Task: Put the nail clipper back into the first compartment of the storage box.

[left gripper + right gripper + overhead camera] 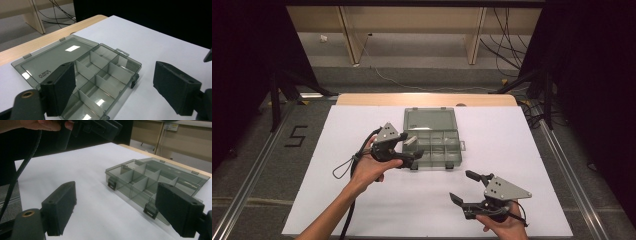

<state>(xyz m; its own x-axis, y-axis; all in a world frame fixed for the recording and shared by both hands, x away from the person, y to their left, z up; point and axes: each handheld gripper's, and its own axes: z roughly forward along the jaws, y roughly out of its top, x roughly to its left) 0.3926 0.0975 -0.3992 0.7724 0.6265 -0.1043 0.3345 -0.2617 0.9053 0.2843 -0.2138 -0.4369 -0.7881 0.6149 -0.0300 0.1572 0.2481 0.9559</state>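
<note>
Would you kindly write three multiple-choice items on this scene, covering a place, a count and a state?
1. The organiser box lies
A. on the white sheet
B. on the floor
C. in a hand

2. How many latches show on the box's front wall in the right gripper view?
A. none
B. two
C. five

3. The box lid is
A. shut
B. taken off
C. open, laid flat behind

Answers: 1 A, the white sheet lies under it. 2 B, one near each front corner. 3 C, the lid lies flat, hinged behind the compartments.
</note>
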